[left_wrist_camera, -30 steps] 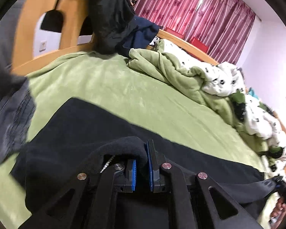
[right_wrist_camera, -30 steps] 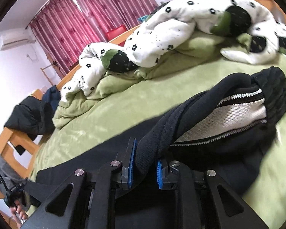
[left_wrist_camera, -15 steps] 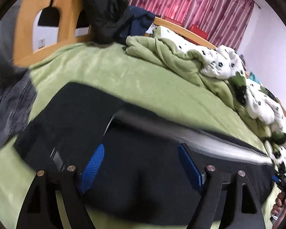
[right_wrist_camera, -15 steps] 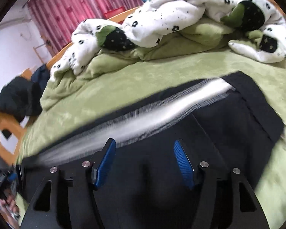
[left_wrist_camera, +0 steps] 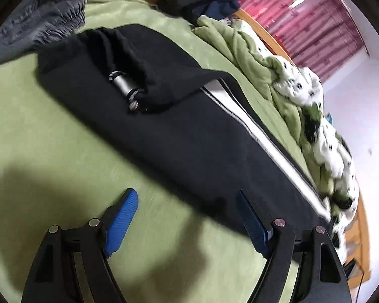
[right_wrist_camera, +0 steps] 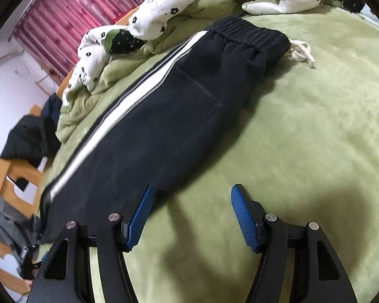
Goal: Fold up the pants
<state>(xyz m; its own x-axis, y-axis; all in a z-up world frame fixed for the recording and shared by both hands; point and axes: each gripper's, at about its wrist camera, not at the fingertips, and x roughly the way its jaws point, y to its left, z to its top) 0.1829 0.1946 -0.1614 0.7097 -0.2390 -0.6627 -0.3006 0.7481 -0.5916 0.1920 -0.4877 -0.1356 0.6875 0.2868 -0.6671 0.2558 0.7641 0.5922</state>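
I see black pants [right_wrist_camera: 164, 116] flat along green bed [right_wrist_camera: 303, 139]. My left gripper [left_wrist_camera: 187, 219] fingers spread, empty; right gripper [right_wrist_camera: 192, 214] same.

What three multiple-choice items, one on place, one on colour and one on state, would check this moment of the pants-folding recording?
1. Where do the black pants lie?
A. on the green bedspread
B. draped over the wooden bed frame
C. on the floor

2. What colour is the side stripe on the pants?
A. red
B. white
C. yellow

3. How does the right gripper stand?
A. shut on the waistband
B. shut on the drawstring
C. open, with nothing between its pads

Answers:
1 A: the pants lie stretched out flat on the green bedspread, with the elastic waistband at the far end in the right wrist view.
2 B: a white stripe runs along the leg.
3 C: its blue pads stand apart over bare bedspread, just beside the pants' edge; the left gripper is open too.
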